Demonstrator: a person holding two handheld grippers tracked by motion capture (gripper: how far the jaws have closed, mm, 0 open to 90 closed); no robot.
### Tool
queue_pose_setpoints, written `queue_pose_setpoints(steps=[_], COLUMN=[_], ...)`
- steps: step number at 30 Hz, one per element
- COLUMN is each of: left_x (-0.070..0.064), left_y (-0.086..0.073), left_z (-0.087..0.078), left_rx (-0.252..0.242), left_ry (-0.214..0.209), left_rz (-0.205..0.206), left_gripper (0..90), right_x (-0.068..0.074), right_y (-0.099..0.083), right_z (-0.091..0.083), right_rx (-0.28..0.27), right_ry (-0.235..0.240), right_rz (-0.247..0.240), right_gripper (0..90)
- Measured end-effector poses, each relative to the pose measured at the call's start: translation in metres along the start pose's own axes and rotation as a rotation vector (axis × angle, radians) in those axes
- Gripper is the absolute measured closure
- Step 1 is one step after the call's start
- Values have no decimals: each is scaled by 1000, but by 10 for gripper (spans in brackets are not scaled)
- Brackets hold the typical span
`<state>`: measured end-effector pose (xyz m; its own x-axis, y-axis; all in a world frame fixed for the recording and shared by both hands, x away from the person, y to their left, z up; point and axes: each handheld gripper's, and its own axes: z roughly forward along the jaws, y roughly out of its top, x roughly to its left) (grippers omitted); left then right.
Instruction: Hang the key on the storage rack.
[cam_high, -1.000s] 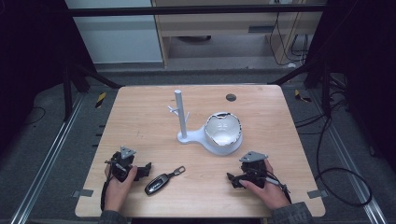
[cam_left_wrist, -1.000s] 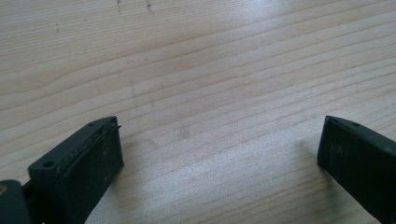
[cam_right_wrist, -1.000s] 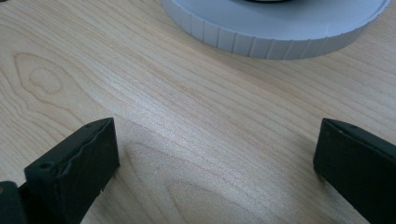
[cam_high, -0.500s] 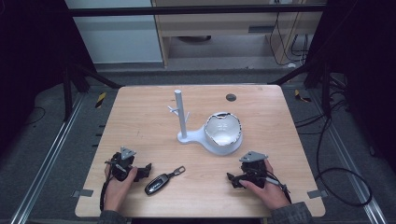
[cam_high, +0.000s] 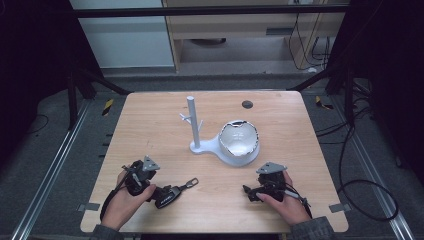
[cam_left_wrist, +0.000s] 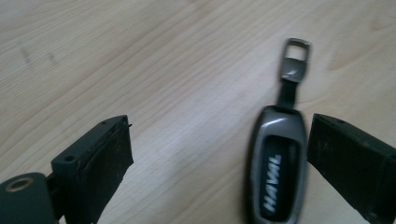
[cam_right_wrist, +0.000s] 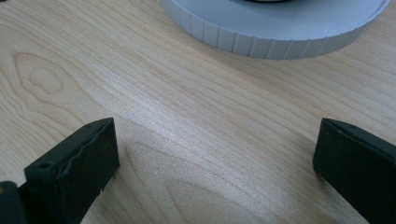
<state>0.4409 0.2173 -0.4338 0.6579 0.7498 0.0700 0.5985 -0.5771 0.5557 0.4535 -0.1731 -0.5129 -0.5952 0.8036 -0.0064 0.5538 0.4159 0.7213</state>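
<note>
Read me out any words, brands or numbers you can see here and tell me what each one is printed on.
"HAVAL": on the dark face of the car key fob, running lengthwise, lying on the wooden table between the open jaws of the left gripper.
The white stand carries no readable text.
High view: the key fob is too small to read there.
</note>
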Motion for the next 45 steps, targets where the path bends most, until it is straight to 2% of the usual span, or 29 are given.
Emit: queue_pose_setpoints(steps=[2,3,5,7,15,20,27,32,41,45], left_x=[-4,-4,-5,-5,-14,-23,-28,-32,-32,-31], left_y=[8,8,13,17,33,39,38,35,32,31], left_z=[1,1,3,5,8,13,21,25,35,44], left_rx=[43,43,75,93,170,217,260,303,356,411], left_ry=[-35,-35,-50,-46,-55,-78,-94,-112,-127,-116], left_rz=[0,0,-2,5,87,131,143,179,199,207], left_gripper=[70,70,70,68,64,54,44,52,70,94], right_x=[0,0,0,0,0,0,0,0,0,0], right_y=[0,0,0,0,0,0,-1,-1,-1,0], right_z=[0,0,0,0,0,0,0,0,0,0], right_rx=[0,0,0,0,1,1,1,1,1,1], right_ry=[-1,-1,0,0,1,2,2,3,5,7], right_rz=[1,1,1,1,3,-1,-4,-5,-6,-7], right_gripper=[7,7,7,7,7,7,7,7,5,5])
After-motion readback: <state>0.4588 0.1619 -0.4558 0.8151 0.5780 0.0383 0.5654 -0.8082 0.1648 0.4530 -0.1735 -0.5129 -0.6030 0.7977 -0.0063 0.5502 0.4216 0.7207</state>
